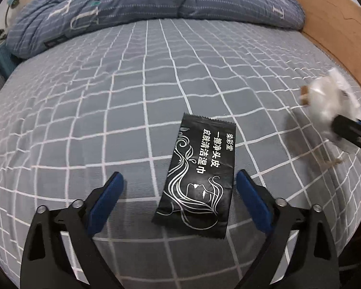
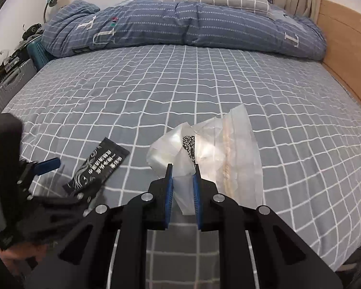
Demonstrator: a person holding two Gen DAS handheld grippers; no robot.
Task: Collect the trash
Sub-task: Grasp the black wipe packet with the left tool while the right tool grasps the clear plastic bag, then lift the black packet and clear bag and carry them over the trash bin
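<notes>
My left gripper (image 1: 179, 183): fingers spread, straddling the black wet-wipe packet (image 1: 197, 177) flat on the bed sheet (image 1: 108, 96), long axis running away between them. Right gripper (image 2: 183, 168): pinching a clear plastic bag (image 2: 219, 149).

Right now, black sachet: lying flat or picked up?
Flat: black sachet lies on the bedsheet between the open left gripper fingers, untouched.
</notes>
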